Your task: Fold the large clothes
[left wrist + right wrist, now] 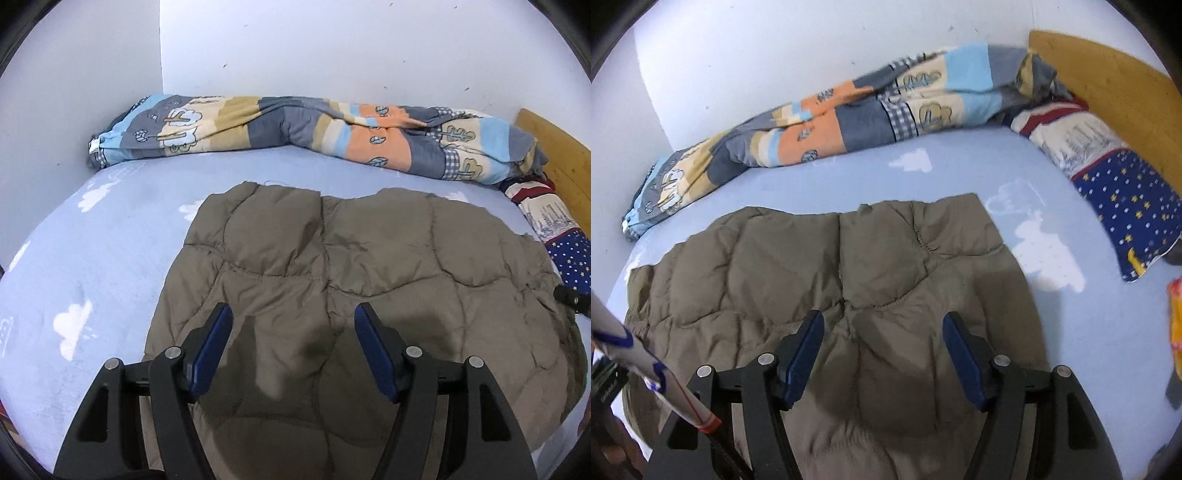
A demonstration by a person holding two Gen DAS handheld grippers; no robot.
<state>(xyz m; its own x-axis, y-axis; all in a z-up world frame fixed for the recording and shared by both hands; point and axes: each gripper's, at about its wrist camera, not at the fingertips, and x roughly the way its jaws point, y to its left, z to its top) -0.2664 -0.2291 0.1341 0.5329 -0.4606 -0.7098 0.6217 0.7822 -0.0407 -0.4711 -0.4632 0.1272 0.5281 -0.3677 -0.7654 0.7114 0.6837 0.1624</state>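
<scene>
A large olive-brown quilted jacket [332, 266] lies spread flat on the light blue bed sheet [92, 258]. My left gripper [293, 314] hovers above the jacket's near part, jaws open, nothing between the blue pads. The right wrist view shows the same jacket [812, 266] from its right side. My right gripper [882, 319] hangs over it, open too, with only fabric below and its shadow on the cloth. Neither gripper touches the jacket.
A rolled patchwork duvet [295, 129] lies along the white wall at the back. A star-patterned pillow [1126, 206] sits by the wooden headboard [1108, 74] on the right. A white sleeve [646, 362] with blue and red marks crosses the lower left of the right wrist view.
</scene>
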